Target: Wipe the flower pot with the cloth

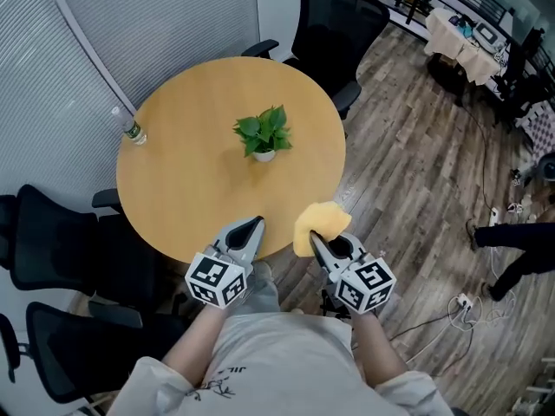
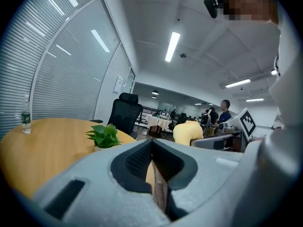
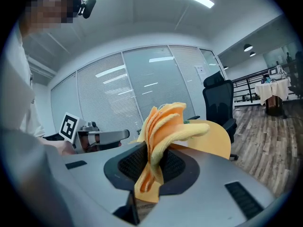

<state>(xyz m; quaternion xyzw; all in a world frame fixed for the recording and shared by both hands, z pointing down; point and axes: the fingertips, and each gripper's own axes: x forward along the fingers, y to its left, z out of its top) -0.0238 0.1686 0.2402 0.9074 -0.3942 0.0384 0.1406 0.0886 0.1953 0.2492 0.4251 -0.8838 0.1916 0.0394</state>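
A small white flower pot [image 1: 264, 155] with a green leafy plant [image 1: 263, 131] stands upright near the middle of the round wooden table [image 1: 191, 180]; the left gripper view shows the plant [image 2: 105, 136] too. My left gripper [image 1: 258, 223] hovers over the table's near edge, jaws shut with nothing between them. My right gripper [image 1: 316, 239] sits just off the near-right edge, shut on a folded yellow cloth [image 1: 317, 224]. The cloth [image 3: 163, 131] bunches up between the jaws in the right gripper view, and appears in the left gripper view as the cloth [image 2: 188, 131]. Both grippers are well short of the pot.
A clear water bottle [image 1: 130, 128] stands at the table's far-left rim. Black office chairs [image 1: 334, 24] ring the table, one at the far side, others [image 1: 52, 250] at the near left. Cables [image 1: 451, 319] lie on the wood floor at right.
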